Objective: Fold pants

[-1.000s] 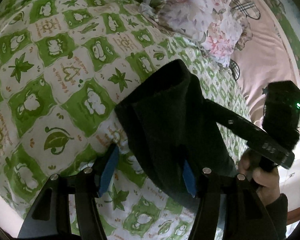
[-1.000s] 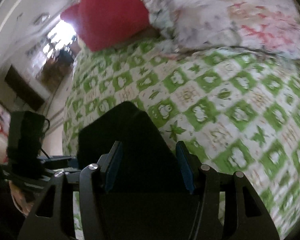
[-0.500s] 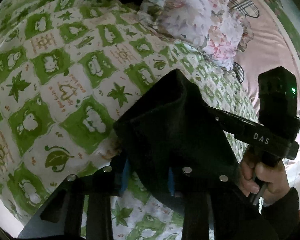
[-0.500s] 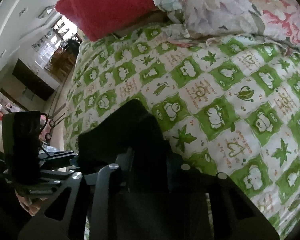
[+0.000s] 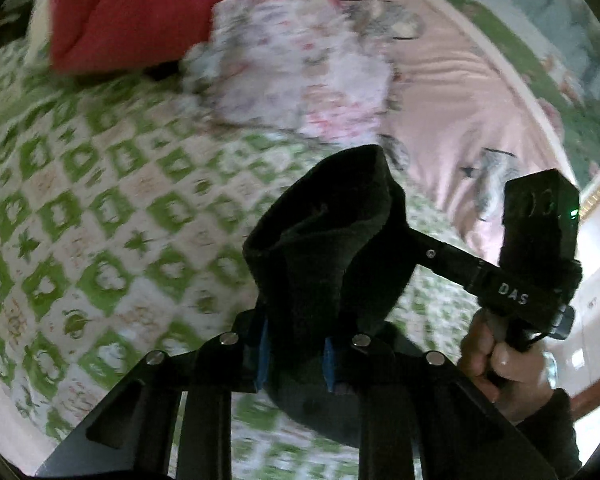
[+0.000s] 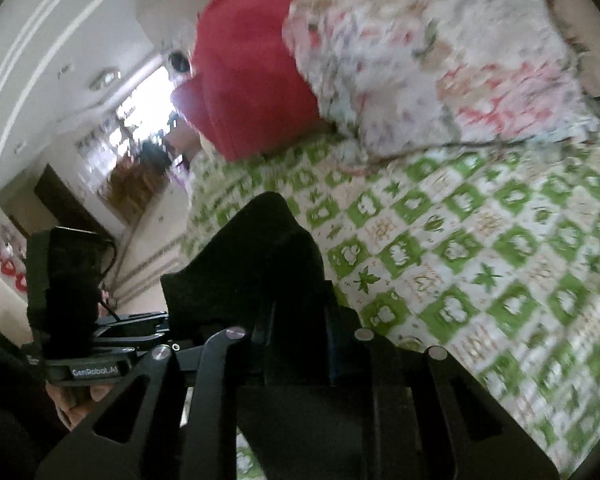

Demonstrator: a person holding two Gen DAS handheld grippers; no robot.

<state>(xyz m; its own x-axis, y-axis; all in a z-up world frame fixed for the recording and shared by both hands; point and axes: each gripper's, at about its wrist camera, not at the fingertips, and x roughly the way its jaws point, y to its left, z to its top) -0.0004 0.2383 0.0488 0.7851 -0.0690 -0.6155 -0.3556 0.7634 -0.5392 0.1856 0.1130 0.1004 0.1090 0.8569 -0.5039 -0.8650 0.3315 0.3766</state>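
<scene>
The black pants (image 5: 328, 248) hang bunched between both grippers above the green-and-white patterned bedsheet (image 5: 100, 216). My left gripper (image 5: 294, 354) is shut on one edge of the pants, its blue pads pressed into the cloth. My right gripper (image 6: 298, 344) is shut on the other edge of the pants (image 6: 252, 264), which rise as a dark fold in front of it. The right gripper also shows in the left wrist view (image 5: 500, 280), held by a hand. The left gripper shows at the left of the right wrist view (image 6: 100, 340).
A floral quilt (image 5: 300, 68) and a red pillow (image 5: 132, 12) lie at the head of the bed. A pink sheet (image 5: 460, 92) lies to the right. In the right wrist view the bed's left edge (image 6: 192, 216) drops to the room floor.
Both grippers went from open around the pants' edge to shut on it, then lifted the cloth off the sheet. The views tilted up toward the pillows.
</scene>
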